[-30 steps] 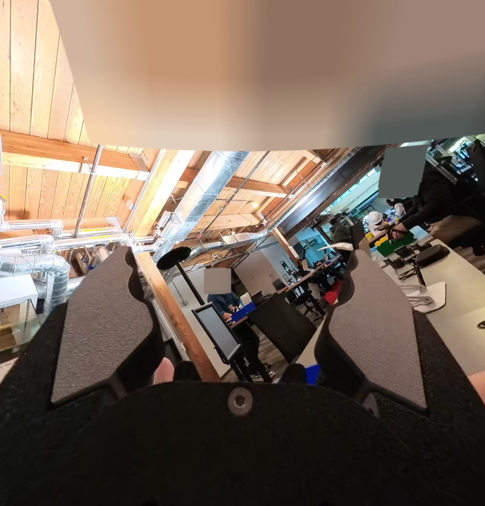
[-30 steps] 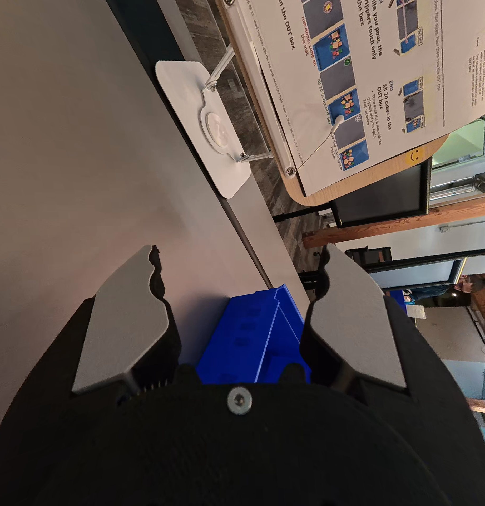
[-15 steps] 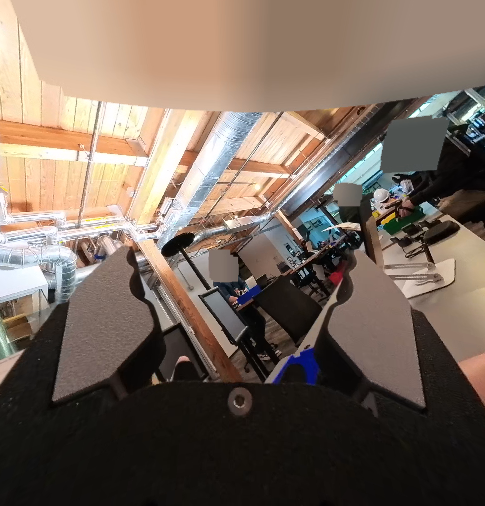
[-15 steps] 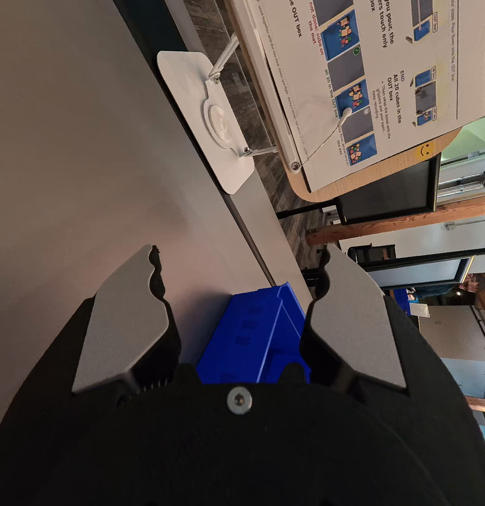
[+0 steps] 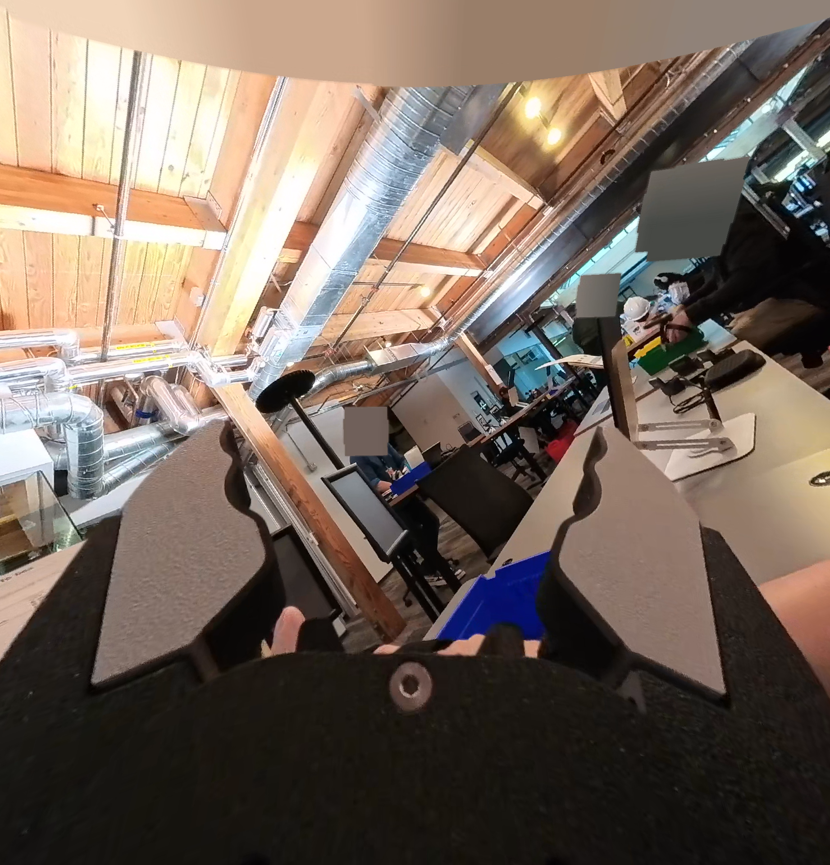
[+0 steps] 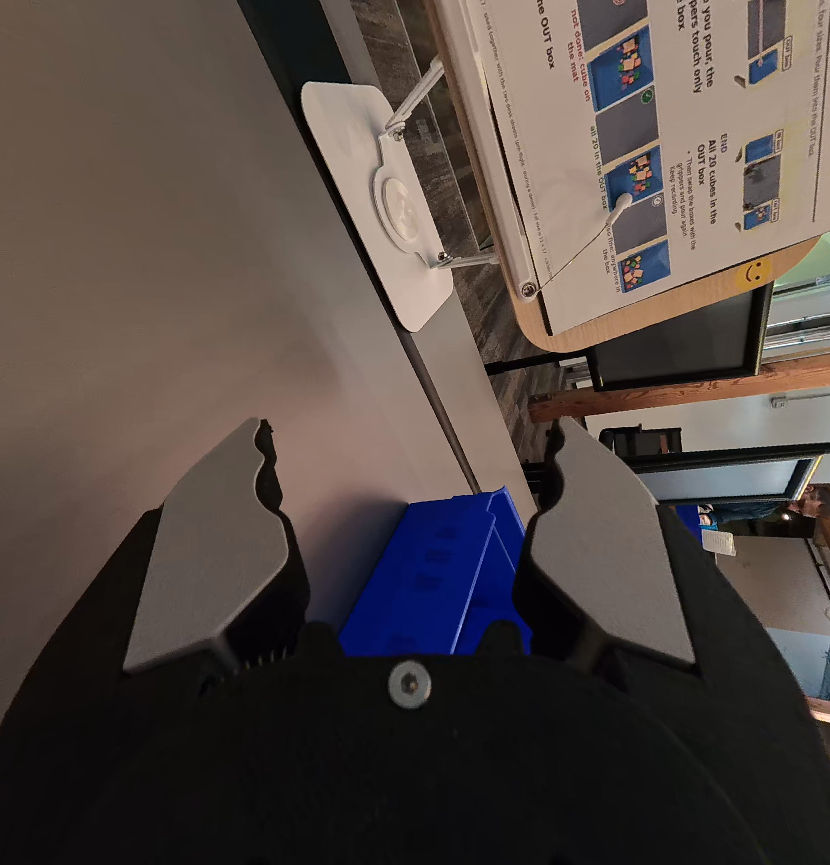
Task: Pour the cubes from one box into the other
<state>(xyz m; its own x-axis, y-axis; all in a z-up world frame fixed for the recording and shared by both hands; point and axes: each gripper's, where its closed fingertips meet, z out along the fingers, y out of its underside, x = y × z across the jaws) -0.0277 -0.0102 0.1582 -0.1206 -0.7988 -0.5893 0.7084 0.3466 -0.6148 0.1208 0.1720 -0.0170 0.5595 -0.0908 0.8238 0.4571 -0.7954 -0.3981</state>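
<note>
Blue box [image 5: 502,604] now between left gripper's [image 5: 413,472] fingers

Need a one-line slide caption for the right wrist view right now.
Open right gripper over a blue box on the grey table, an instruction poster beyond.

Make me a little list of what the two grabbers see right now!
left gripper: open, holding nothing, tilted up toward the ceiling
right gripper: open, holding nothing, fingers either side of a blue box
blue box: on the grey table, low between the right gripper's fingers; the left view also shows a blue box
cubes: none in view
instruction board: on a white stand at the table's far edge
background: wooden ceiling, silver duct, people at desks
</note>
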